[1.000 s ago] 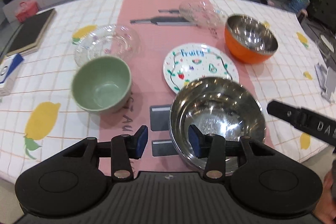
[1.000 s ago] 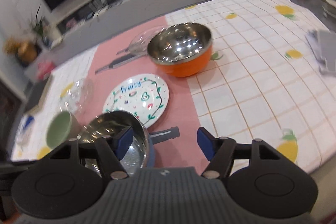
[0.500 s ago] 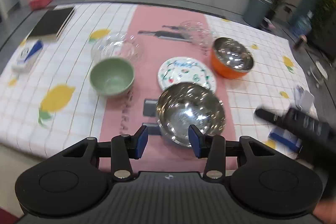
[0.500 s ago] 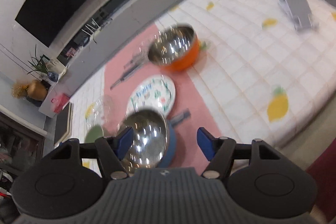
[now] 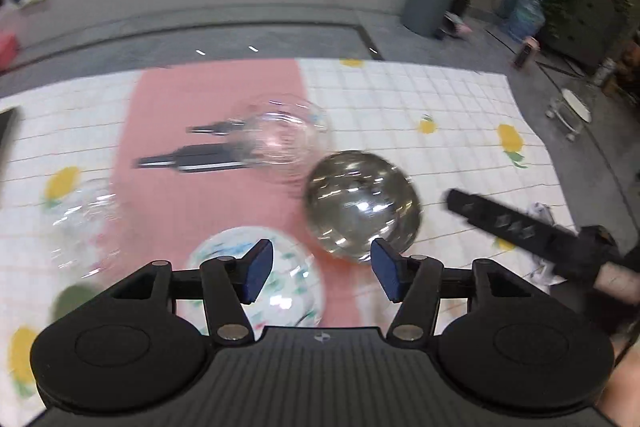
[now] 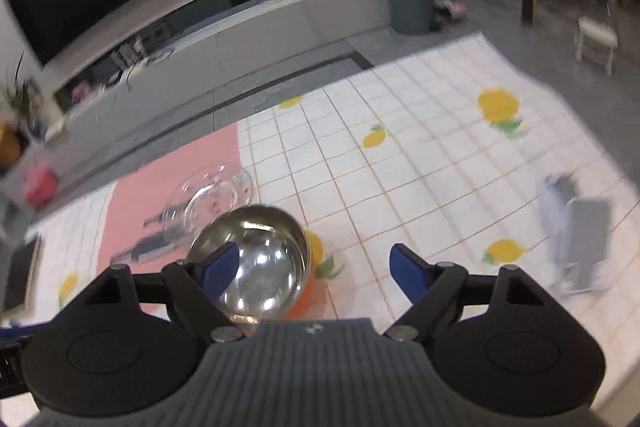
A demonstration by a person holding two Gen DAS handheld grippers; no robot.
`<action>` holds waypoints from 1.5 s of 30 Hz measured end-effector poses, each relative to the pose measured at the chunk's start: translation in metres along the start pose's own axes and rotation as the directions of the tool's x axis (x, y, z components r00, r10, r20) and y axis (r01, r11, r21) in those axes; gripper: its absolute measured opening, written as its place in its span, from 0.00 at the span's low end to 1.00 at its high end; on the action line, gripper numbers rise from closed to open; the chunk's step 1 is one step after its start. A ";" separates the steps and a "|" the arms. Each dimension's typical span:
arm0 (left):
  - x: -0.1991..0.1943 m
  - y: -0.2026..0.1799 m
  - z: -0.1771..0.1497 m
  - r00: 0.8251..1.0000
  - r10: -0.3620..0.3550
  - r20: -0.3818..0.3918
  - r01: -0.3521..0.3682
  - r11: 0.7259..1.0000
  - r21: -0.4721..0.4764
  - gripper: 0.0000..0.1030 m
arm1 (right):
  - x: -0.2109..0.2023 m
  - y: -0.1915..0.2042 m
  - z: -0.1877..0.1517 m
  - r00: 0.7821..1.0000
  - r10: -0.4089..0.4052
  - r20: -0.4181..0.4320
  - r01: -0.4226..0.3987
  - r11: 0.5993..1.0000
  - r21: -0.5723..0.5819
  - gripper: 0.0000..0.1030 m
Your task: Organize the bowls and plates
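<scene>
Both grippers' fingers stand apart, empty; the right gripper [image 6: 312,269] risks clipping the steel-lined orange bowl [image 6: 256,263] by its left finger, tipping it; blur hides clearance.

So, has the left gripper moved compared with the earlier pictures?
Yes. The left gripper has gone forward over the table: the fruit plate, once well ahead of it, now lies under its open fingertips.

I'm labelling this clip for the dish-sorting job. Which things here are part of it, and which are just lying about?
Part of the job:
steel bowl
fruit-print plate
far glass bowl
near glass bowl
green bowl

Lying about:
phone stand
black book
</scene>
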State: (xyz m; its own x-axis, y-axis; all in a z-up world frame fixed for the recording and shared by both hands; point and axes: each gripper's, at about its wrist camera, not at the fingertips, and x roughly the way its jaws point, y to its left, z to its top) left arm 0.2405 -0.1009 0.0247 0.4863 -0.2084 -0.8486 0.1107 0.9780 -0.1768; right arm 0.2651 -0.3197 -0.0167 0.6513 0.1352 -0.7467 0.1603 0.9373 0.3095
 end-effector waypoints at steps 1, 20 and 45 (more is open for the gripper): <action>0.014 -0.002 0.006 0.999 -0.026 -0.018 0.026 1.000 0.005 0.65 | 0.011 -0.004 -0.002 1.000 0.003 -0.008 -0.003 1.000 0.006 0.74; 0.115 0.024 0.009 0.988 0.111 -0.103 -0.125 0.982 -0.139 0.59 | 0.070 -0.009 -0.024 0.995 0.013 -0.097 -0.012 1.000 0.011 0.49; 0.121 0.003 -0.001 0.989 0.064 -0.134 -0.073 0.996 -0.057 0.19 | 0.075 -0.016 -0.026 0.986 0.101 -0.133 -0.089 0.992 0.092 0.15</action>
State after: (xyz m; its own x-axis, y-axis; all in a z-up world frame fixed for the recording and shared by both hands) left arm 0.2989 -0.1236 -0.0791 0.3721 -0.1420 -0.9173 0.0260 0.9894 -0.1426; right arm 0.2923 -0.3160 -0.0927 0.5599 0.2704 -0.7832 0.1696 0.8878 0.4278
